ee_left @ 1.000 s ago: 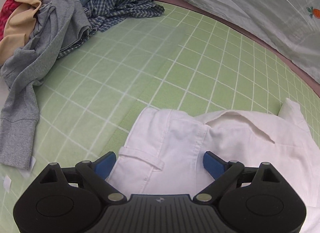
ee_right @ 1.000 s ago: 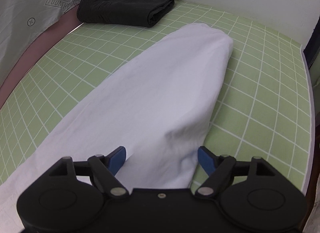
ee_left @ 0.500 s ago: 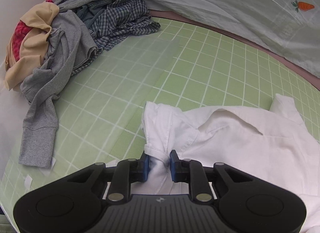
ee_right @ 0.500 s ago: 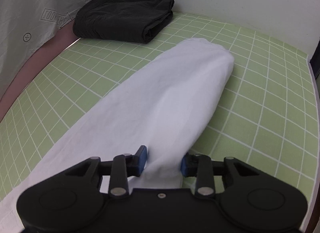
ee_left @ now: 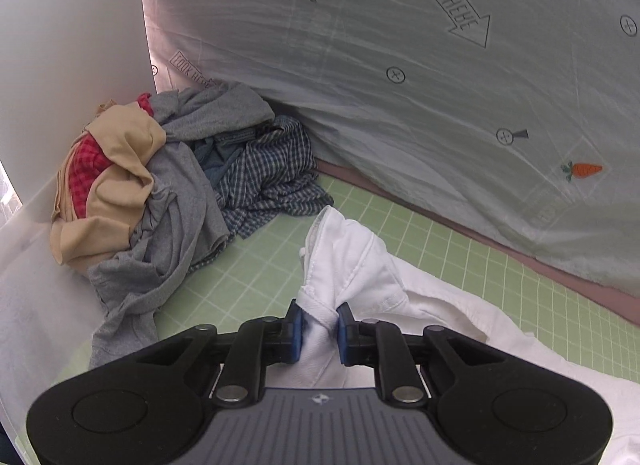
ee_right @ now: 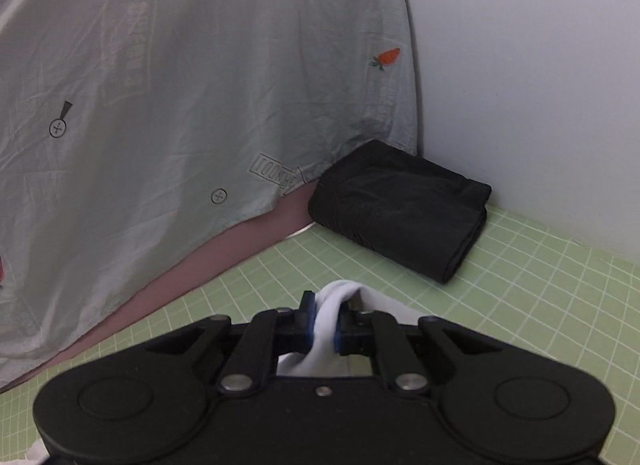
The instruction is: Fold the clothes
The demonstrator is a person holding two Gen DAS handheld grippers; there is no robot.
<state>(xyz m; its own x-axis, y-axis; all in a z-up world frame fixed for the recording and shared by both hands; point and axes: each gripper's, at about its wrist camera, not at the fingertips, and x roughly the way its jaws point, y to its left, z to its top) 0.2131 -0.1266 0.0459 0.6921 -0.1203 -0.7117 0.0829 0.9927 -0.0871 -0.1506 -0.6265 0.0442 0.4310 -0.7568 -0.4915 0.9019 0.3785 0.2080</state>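
Note:
In the left wrist view a white garment (ee_left: pixel 352 261) rises off the green grid mat (ee_left: pixel 460 257), bunched at a stitched hem. My left gripper (ee_left: pixel 319 315) is shut on that bunch, with cloth squeezed between the blue pads. The rest of the garment trails down to the right. In the right wrist view my right gripper (ee_right: pixel 325 319) pinches another end of the white garment (ee_right: pixel 338 293). Its jaws are still closing on the cloth, which bulges above the pads. Both grippers are lifted above the mat (ee_right: pixel 540 285).
A heap of unfolded clothes (ee_left: pixel 168 193), grey, checked, beige and red, lies in the far left corner. A folded black garment (ee_right: pixel 400 213) sits in the far right corner by the wall. A grey sheet printed with carrots (ee_left: pixel 400 85) hangs along the back.
Both grippers went from open around the flat white garment to shut on it, then rose, pulling its ends up off the mat. Both views tilted up toward the back sheet.

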